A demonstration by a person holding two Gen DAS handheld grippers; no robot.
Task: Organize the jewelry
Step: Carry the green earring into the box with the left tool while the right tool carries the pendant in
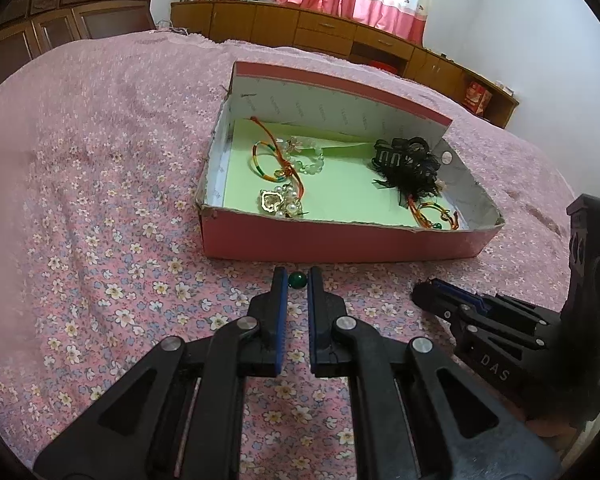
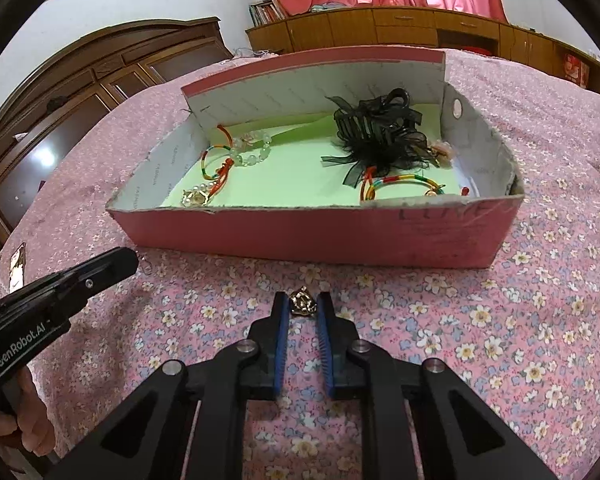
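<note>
A pink cardboard box (image 1: 340,246) lined with green paper sits on the flowered bedspread; it also shows in the right wrist view (image 2: 300,236). Inside lie a black lace hair clip (image 1: 410,160), coloured cord bracelets (image 1: 268,160), a clear bead bracelet (image 1: 312,158) and a gold pearl brooch (image 1: 278,200). My left gripper (image 1: 298,278) is closed on a small green bead (image 1: 298,279), just before the box's front wall. My right gripper (image 2: 302,304) is closed on a small gold ornament (image 2: 302,303), also just before the box.
The pink flowered bedspread (image 1: 100,200) covers the whole bed. A dark wooden headboard (image 2: 80,80) is at the left. A wooden cabinet (image 1: 320,28) and pink curtains stand behind. The other gripper shows at each view's side (image 1: 500,320) (image 2: 60,284).
</note>
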